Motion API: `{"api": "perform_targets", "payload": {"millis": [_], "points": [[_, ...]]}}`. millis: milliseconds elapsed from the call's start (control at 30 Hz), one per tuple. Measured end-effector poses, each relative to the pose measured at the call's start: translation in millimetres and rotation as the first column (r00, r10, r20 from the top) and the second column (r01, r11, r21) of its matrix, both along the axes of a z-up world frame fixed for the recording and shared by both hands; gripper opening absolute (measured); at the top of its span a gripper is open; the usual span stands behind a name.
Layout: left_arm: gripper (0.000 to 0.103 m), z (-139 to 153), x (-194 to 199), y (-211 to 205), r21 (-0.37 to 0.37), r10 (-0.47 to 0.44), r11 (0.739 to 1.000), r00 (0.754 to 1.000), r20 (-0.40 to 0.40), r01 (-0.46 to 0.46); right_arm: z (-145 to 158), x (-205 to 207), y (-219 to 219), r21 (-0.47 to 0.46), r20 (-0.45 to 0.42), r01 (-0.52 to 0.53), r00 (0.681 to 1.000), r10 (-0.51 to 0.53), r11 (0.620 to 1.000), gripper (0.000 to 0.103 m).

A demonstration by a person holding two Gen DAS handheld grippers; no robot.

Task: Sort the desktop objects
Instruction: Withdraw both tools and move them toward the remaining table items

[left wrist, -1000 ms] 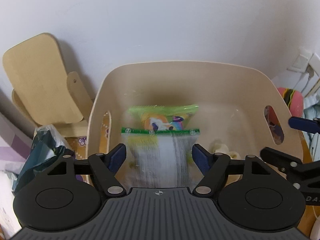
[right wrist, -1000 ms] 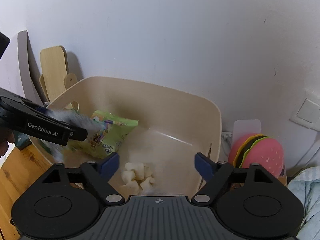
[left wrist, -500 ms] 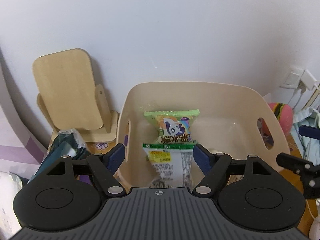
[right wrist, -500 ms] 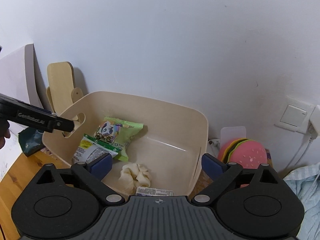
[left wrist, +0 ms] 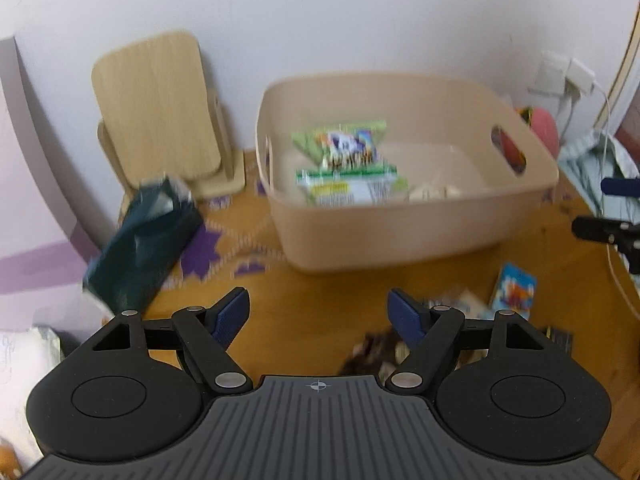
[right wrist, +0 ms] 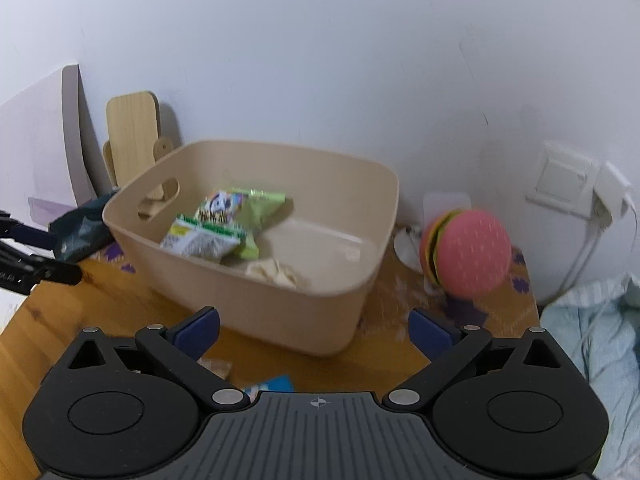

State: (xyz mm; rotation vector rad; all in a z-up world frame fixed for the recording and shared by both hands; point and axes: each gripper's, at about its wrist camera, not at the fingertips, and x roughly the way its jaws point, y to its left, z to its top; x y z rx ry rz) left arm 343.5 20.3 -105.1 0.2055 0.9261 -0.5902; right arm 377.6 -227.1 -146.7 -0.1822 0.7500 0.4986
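A dark green packet [left wrist: 140, 240] lies at the left of the wooden worktop [left wrist: 312, 292]. The left claw [left wrist: 318, 316] hangs wide and empty above bare wood. The beige bin [right wrist: 280, 288] holds two snack bags [right wrist: 224, 228]. The right claw [right wrist: 314, 332] is wide and empty, before the bin's near wall. A burger toy [right wrist: 468, 252] sits right.

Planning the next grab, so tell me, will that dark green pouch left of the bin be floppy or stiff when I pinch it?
The dark green pouch looks like soft, crinkled film, so probably floppy and light. Its glossy surface may slip between the left gripper pads.
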Motion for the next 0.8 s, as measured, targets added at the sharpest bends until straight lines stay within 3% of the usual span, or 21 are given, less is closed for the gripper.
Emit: {"api": "perform_targets", "payload": {"millis": [433,800], "points": [[0.077,-43.8,-23.8,-3.8,0.108,-0.110,0.987,0.986,-0.123,0.123,-42.9,-13.3,-0.4,-0.093,-0.129,-0.063,0.990,0.051,0.994,0.103],[0.077,-72.0,-20.2,-11.9,0.158,-0.135,0.973,0.972,-0.195,0.166,-76.5,0.4,23.9,-0.183,-0.204,-0.162,0.971,0.124,0.970,0.103]]}}
